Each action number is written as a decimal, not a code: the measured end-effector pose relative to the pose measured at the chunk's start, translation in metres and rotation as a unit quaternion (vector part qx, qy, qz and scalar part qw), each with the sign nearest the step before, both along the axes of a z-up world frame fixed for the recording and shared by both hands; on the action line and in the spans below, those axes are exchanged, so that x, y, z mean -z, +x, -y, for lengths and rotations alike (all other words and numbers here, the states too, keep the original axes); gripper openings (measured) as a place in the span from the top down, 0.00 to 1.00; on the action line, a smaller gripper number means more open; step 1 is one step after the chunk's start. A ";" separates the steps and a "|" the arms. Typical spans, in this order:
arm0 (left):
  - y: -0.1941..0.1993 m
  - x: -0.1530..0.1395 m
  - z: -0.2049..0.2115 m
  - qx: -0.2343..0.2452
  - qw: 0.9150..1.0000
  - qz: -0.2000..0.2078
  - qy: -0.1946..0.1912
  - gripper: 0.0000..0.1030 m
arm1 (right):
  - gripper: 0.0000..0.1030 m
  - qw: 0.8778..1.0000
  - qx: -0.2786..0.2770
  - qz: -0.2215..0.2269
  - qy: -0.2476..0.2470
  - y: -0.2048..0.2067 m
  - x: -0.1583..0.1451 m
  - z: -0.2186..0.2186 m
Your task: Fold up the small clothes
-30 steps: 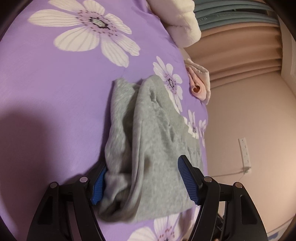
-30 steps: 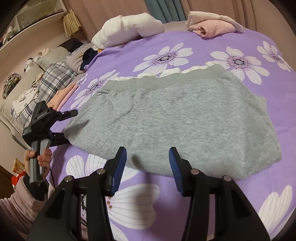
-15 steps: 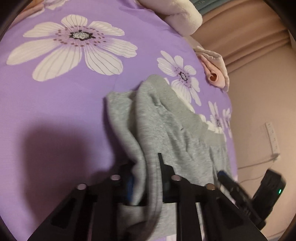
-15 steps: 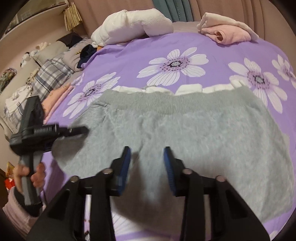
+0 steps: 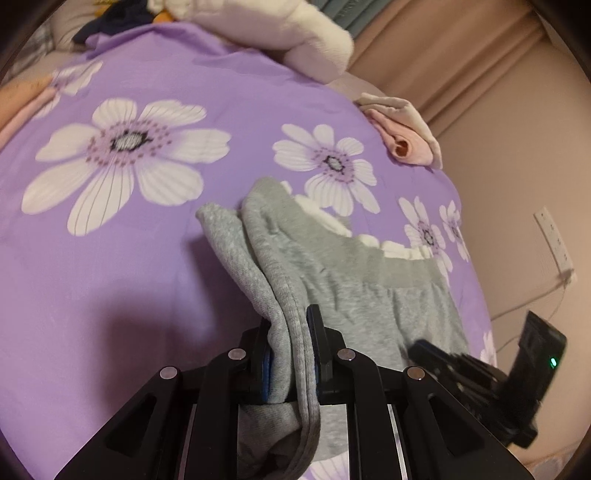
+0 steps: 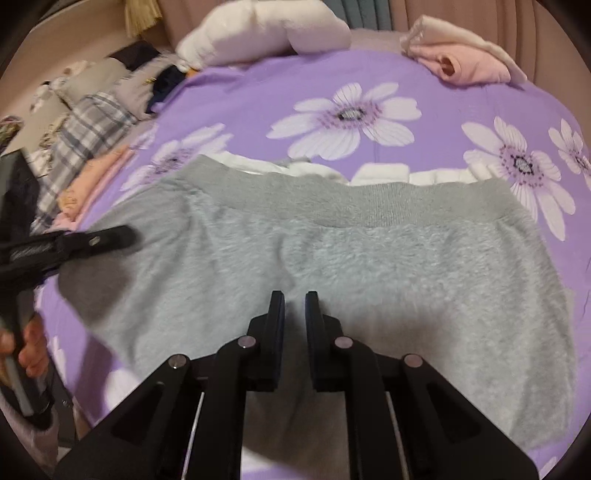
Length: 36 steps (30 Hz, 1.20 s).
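Note:
A grey fleece garment (image 6: 369, 258) with a ribbed waistband and white lining lies on the purple flowered bedspread (image 6: 258, 92). In the left wrist view my left gripper (image 5: 291, 325) is shut on a bunched side edge of the garment (image 5: 369, 295), and that edge is lifted off the bed into a ridge. My right gripper (image 6: 295, 306) sits over the garment's near edge, its jaws drawn together with grey fabric pinched in the narrow gap. The left gripper (image 6: 122, 236) shows at the garment's left side, blurred. The right gripper (image 5: 424, 350) appears low on the right, blurred.
A folded pink garment (image 6: 461, 62) lies at the bed's far right corner. A white rolled blanket (image 6: 266, 29) sits at the back. Plaid and pink clothes (image 6: 85, 122) are piled at the left. A person's hand (image 6: 31, 343) holds the left gripper's handle. A wall socket (image 5: 554, 240) is beyond the bed.
Both grippers went from open to shut. The left one closed on the garment's side edge and rose with it. The right one moved forward over the near edge and closed there.

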<state>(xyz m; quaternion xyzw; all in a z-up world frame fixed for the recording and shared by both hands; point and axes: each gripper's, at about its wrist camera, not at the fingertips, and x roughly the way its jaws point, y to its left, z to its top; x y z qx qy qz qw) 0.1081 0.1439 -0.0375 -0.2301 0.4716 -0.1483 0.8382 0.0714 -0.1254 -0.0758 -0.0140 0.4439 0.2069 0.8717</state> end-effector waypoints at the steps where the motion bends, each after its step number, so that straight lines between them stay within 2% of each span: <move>1: 0.001 -0.002 0.003 0.002 1.000 0.002 0.002 0.87 | 0.89 1.000 -0.003 0.002 0.001 -0.006 -0.002 0.002; 6: -0.002 -0.016 0.017 0.014 1.000 0.019 0.015 0.87 | 0.89 0.999 -0.030 -0.018 0.008 -0.031 0.008 0.000; 9: -0.003 -0.024 0.027 0.025 0.999 0.027 0.023 0.87 | 0.88 0.999 -0.034 -0.033 0.001 -0.033 0.028 -0.004; 11: -0.005 -0.031 0.036 0.035 0.998 0.037 0.033 0.87 | 0.88 0.999 -0.033 -0.032 0.011 -0.034 0.029 -0.001; 14: -0.010 -0.045 0.054 0.053 0.995 0.059 0.053 0.87 | 0.86 0.997 -0.033 -0.041 0.048 -0.031 0.024 0.009; 17: -0.016 -0.059 0.079 0.080 0.990 0.084 0.076 0.87 | 0.86 0.992 -0.012 -0.048 0.117 -0.028 0.019 0.030; 20: -0.019 -0.064 0.103 0.106 0.985 0.096 0.096 0.87 | 0.85 0.976 0.022 -0.054 0.212 -0.024 0.015 0.064; 23: -0.020 -0.063 0.130 0.133 0.979 0.100 0.116 0.87 | 0.78 0.943 0.044 -0.080 0.319 -0.016 0.021 0.097; 24: -0.020 -0.061 0.142 0.145 0.977 0.099 0.122 0.87 | 0.71 0.934 0.046 -0.085 0.343 -0.015 0.023 0.102; 26: -0.019 -0.055 0.157 0.160 0.975 0.094 0.126 0.87 | 0.64 0.920 0.046 -0.092 0.377 -0.011 0.027 0.111; 28: -0.017 -0.045 0.174 0.177 0.972 0.083 0.133 0.87 | 0.53 0.905 0.048 -0.101 0.410 -0.005 0.033 0.116; 32: -0.013 -0.016 0.197 0.206 0.969 0.042 0.131 0.87 | 0.43 0.866 0.055 -0.139 0.477 0.016 0.048 0.123; 34: -0.011 -0.003 0.202 0.219 0.968 0.013 0.122 0.87 | 0.39 0.861 0.060 -0.163 0.477 0.022 0.056 0.120; 36: -0.011 0.008 0.202 0.220 0.969 -0.007 0.116 0.87 | 0.39 0.866 0.060 -0.182 0.461 0.030 0.061 0.112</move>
